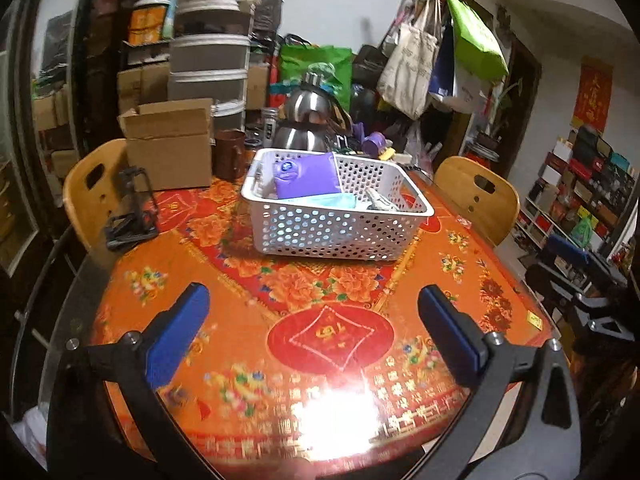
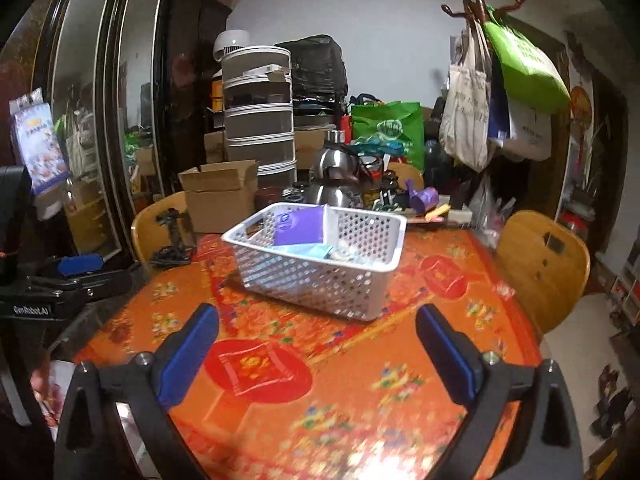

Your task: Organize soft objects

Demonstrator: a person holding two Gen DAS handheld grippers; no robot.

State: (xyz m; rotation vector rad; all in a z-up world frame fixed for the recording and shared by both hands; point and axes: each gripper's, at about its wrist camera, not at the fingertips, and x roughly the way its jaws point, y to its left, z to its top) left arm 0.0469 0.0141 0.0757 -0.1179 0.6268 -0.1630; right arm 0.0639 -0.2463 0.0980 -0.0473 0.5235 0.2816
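I am looking along both tools at a round table (image 1: 224, 312) covered in an orange and red floral cloth under glass. Going from the left, a wooden chair (image 1: 90, 184) is standing at the table edge, and a small black stand (image 1: 134, 212) is sitting on the table just beside it. Behind that, a cardboard box (image 1: 168, 144) is resting near the back of the table.

My left tool (image 1: 314, 338) is hovering over the near part of the table with its blue pads spread wide, gripping nothing. Beyond it, toward the middle of the table, a white perforated basket (image 1: 320, 232) is sitting. Inside it, a purple soft pack (image 1: 308, 176) is leaning against the back wall, a light blue soft pack (image 1: 324, 202) is lying in front of it, and a grey item too blurred to identify is lying to their right.

A steel kettle (image 1: 306, 124) is standing behind the basket.

My right tool (image 2: 318, 350) is also spread wide and holding nothing above the table, with the basket ahead of it. At the far right, a second wooden chair (image 2: 544, 264) is facing the table.
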